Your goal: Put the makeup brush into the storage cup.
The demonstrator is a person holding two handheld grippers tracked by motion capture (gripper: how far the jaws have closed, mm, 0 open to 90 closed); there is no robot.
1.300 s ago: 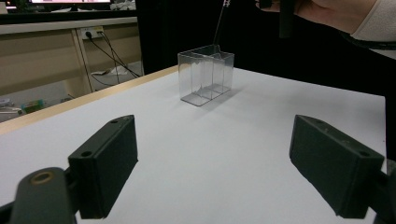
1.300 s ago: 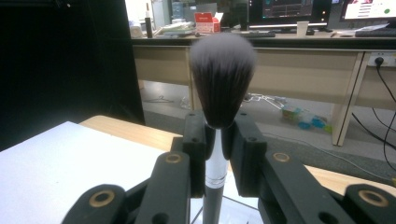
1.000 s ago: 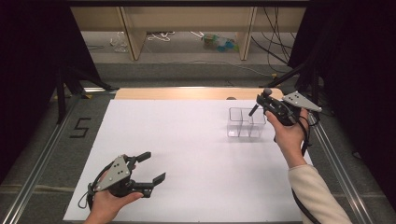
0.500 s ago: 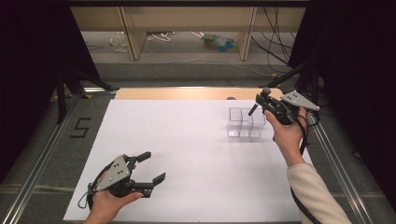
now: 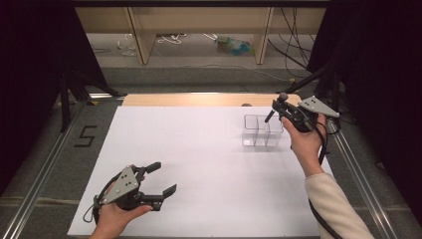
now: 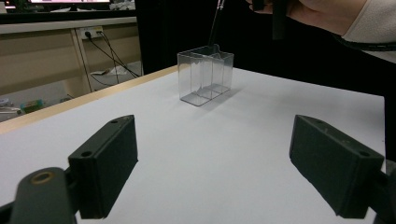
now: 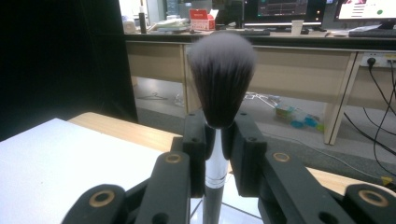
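A makeup brush (image 7: 222,79) with a dark, fluffy head and a silver-and-black handle stands upright in my right gripper (image 7: 218,140), whose jaws are shut on its ferrule. In the high view my right gripper (image 5: 279,107) is held above the table at the far right. The brush (image 5: 283,96) slants there, its handle pointing down toward a clear plastic box with compartments (image 5: 259,132). The thin handle (image 6: 215,21) hangs just over the box (image 6: 205,74). My left gripper (image 5: 163,177) rests low at the near left, open with nothing between its jaws (image 6: 215,168).
A white sheet (image 5: 199,149) covers the table, with a wooden strip (image 5: 199,99) along its far edge. Metal rails (image 5: 45,169) run down both sides. A taped number 5 (image 5: 85,136) marks the floor at the left. Shelving and cables (image 5: 199,35) lie beyond the table.
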